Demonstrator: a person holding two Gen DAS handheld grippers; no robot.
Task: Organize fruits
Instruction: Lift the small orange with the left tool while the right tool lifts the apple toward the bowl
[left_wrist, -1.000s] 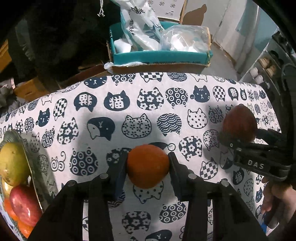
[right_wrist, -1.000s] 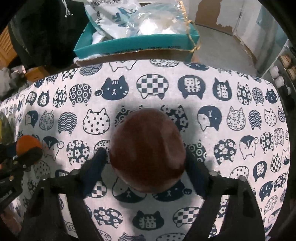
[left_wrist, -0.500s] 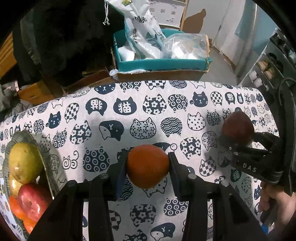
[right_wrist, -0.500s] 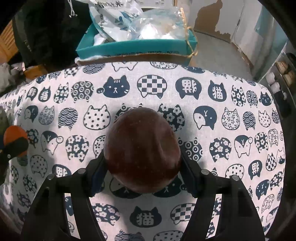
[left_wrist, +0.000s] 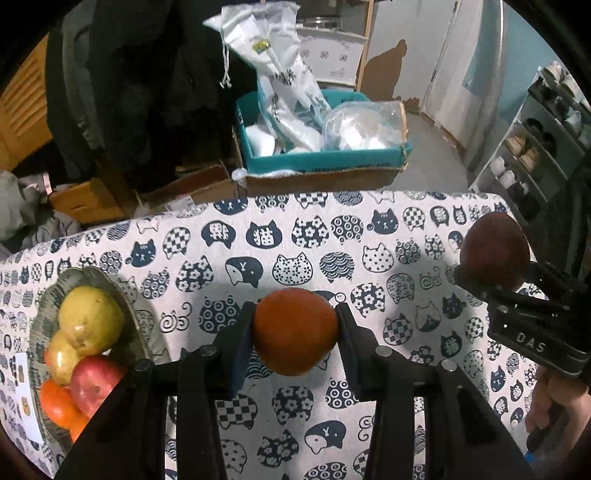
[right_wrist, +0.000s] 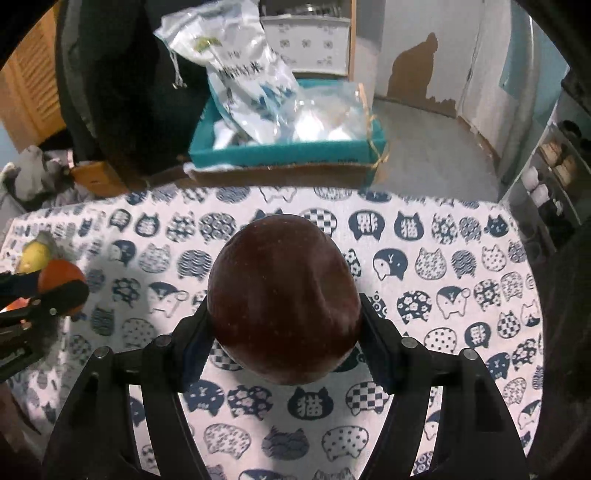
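Gripping an orange (left_wrist: 293, 330), the left tool (left_wrist: 294, 332) holds it clear above the bench (left_wrist: 314, 243), which wears a cat-print cloth. The right tool (right_wrist: 284, 314) is clamped on a dark red apple (right_wrist: 282, 299), also lifted off the cloth. A metal bowl (left_wrist: 92, 275) at the left edge already holds a yellow pear (left_wrist: 90, 319), a red apple (left_wrist: 94, 384) and other fruit. Both carried fruits probably belong there too, so the sorting looks well advanced but unfinished.
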